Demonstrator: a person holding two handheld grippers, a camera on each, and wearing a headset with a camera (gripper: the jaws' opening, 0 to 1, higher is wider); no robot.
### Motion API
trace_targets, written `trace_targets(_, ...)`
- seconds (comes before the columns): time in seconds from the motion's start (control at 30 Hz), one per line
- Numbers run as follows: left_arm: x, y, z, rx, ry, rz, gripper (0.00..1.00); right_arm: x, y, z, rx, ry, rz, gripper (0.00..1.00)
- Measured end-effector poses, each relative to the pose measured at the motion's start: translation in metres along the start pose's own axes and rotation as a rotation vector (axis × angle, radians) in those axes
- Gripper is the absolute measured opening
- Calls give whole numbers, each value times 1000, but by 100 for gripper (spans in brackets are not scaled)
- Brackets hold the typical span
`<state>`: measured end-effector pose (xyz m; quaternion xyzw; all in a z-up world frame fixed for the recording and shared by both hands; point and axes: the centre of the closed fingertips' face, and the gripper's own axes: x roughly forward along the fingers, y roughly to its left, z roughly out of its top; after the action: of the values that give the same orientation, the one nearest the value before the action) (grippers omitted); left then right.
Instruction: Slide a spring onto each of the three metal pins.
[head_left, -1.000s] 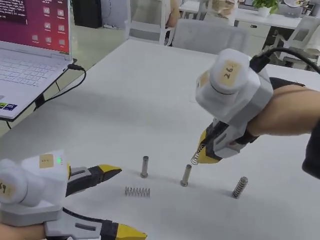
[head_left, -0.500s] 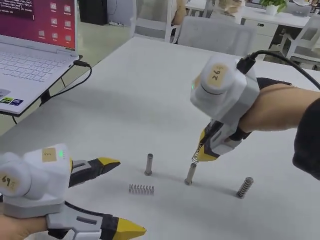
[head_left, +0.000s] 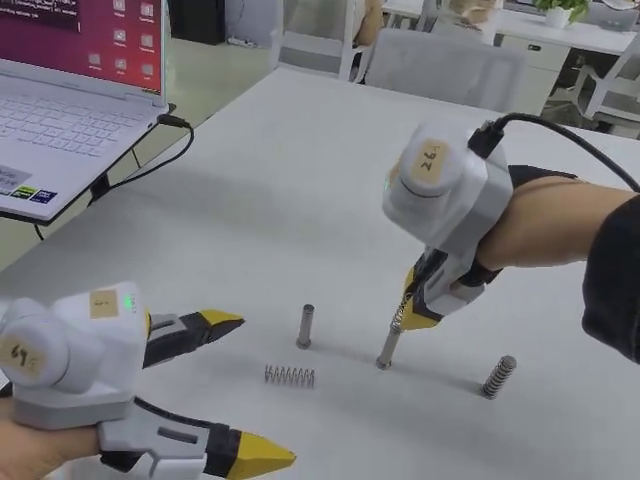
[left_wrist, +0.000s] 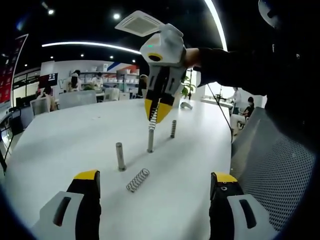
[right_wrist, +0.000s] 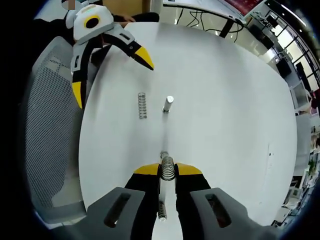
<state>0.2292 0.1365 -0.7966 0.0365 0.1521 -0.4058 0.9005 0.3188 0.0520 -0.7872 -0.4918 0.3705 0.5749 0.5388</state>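
Three metal pins stand upright on the white table (head_left: 250, 200). The right pin (head_left: 498, 377) wears a spring. My right gripper (head_left: 418, 312) is shut on a second spring (head_left: 401, 315), whose lower end meets the top of the middle pin (head_left: 387, 350). In the right gripper view that spring (right_wrist: 168, 169) sits between the yellow tips, just over the pin top (right_wrist: 163, 155). The left pin (head_left: 306, 327) is bare, and a third spring (head_left: 290, 376) lies flat in front of it. My left gripper (head_left: 245, 390) hovers open at the near left, with nothing in it.
An open laptop (head_left: 70, 110) sits at the table's far left edge, its black cable (head_left: 160, 150) trailing onto the tabletop. Chairs and desks stand beyond the far edge. A mesh chair (left_wrist: 270, 165) is close on the near side.
The right gripper has brought its spring down and slightly left, so the spring's end now meets the middle pin's top. The left gripper has stayed open and roughly in place.
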Motion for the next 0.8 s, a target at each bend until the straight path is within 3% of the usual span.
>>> trace_targets(0.8, 0, 0, 0, -3, 2, 0, 86, 30, 5, -6, 16, 35, 31, 9)
